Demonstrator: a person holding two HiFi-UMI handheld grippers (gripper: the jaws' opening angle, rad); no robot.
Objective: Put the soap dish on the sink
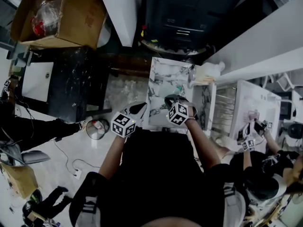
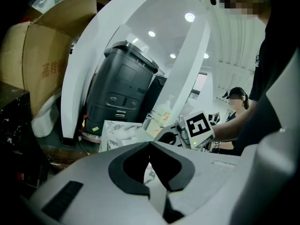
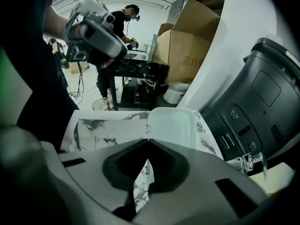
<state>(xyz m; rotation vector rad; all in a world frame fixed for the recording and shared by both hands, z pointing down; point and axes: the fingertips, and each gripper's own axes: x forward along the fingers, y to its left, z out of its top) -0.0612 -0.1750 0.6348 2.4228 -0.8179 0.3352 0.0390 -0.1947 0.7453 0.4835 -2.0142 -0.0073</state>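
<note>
The soap dish [image 3: 172, 128] is a pale, rounded rectangular tray that shows in the right gripper view. It stands just past my right gripper [image 3: 147, 141], whose jaws are shut along the dish's left rim. The dish hangs over a marble-patterned top [image 3: 103, 130] and covers part of that top's far edge. In the head view my right gripper [image 1: 169, 98] hovers over the near end of the marble top [image 1: 163, 79], where the dish is hard to make out. My left gripper [image 1: 140, 108] is beside it at the top's near left corner, shut with nothing in it [image 2: 150, 144].
A chrome tap [image 1: 191, 74] stands at the marble top's right edge. Beyond it is a dark grey bin [image 1: 189, 13], and a cardboard box [image 1: 71, 13] sits at the far left above a black table [image 1: 75, 84]. Another person [image 1: 255, 145] works with grippers on the right.
</note>
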